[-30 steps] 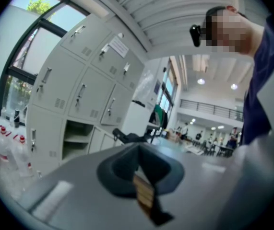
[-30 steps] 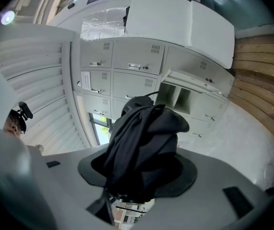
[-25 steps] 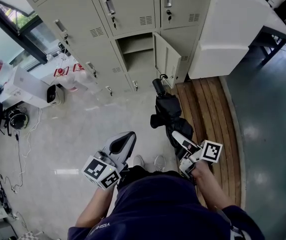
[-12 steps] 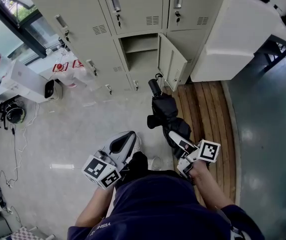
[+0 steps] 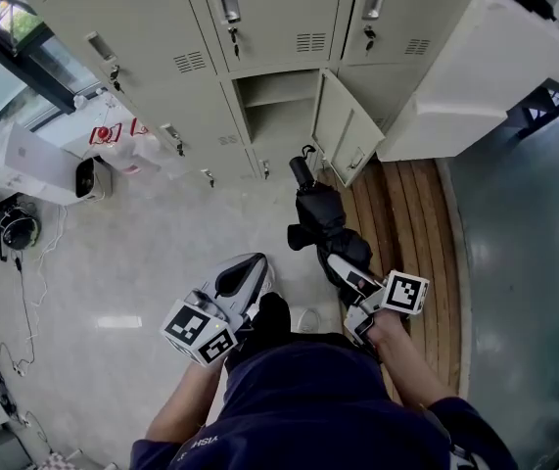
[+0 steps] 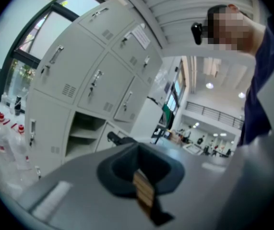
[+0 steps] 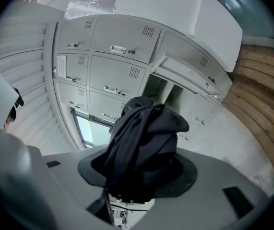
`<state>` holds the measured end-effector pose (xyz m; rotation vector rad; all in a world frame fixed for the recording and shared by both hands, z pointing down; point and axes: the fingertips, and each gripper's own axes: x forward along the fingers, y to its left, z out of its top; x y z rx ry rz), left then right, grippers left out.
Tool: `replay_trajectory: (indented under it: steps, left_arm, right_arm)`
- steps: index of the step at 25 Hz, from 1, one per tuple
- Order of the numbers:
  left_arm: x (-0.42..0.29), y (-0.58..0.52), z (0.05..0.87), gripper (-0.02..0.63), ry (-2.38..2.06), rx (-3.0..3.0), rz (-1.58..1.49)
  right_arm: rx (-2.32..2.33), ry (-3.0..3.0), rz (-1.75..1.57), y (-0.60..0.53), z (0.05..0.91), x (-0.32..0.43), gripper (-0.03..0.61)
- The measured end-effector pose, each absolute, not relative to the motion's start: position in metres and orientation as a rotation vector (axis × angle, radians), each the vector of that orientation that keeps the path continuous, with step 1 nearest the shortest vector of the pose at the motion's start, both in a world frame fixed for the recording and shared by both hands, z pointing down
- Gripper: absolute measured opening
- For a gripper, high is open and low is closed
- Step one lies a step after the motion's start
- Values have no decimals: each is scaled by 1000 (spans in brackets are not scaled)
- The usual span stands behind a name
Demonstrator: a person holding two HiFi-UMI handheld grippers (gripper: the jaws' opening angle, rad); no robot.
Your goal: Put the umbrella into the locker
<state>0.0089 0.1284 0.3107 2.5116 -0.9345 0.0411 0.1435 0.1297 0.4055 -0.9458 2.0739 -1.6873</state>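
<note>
A folded black umbrella (image 5: 318,218) is clamped in my right gripper (image 5: 343,267), which is shut on its fabric body; its handle end (image 5: 301,171) points toward the lockers. In the right gripper view the umbrella (image 7: 144,138) fills the jaws and hides most of the open locker behind it. The open locker compartment (image 5: 279,106) has a shelf inside, and its door (image 5: 343,130) swings out to the right. My left gripper (image 5: 232,290) is lower left, shut and empty. The left gripper view shows the open compartment (image 6: 86,133) and the umbrella handle (image 6: 115,138) ahead.
A slatted wooden platform (image 5: 406,223) lies on the floor at right, under a big white cabinet (image 5: 465,67). A white box (image 5: 34,160), red-labelled bags (image 5: 122,140) and cables (image 5: 24,253) sit at left. The person's shoes (image 5: 308,316) show below.
Both grippers and the umbrella have come closer to the lockers. The open compartment now sits larger and nearer in the head view. The grip on the umbrella is the same.
</note>
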Motion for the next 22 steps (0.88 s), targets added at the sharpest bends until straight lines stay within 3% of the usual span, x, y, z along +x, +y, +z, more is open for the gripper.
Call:
replay_trajectory:
  steps: [22]
  left_arm:
    - [-98, -51, 417, 3, -790, 2389, 206]
  right_arm:
    - [-1384, 2003, -1837, -72, 541, 60, 222]
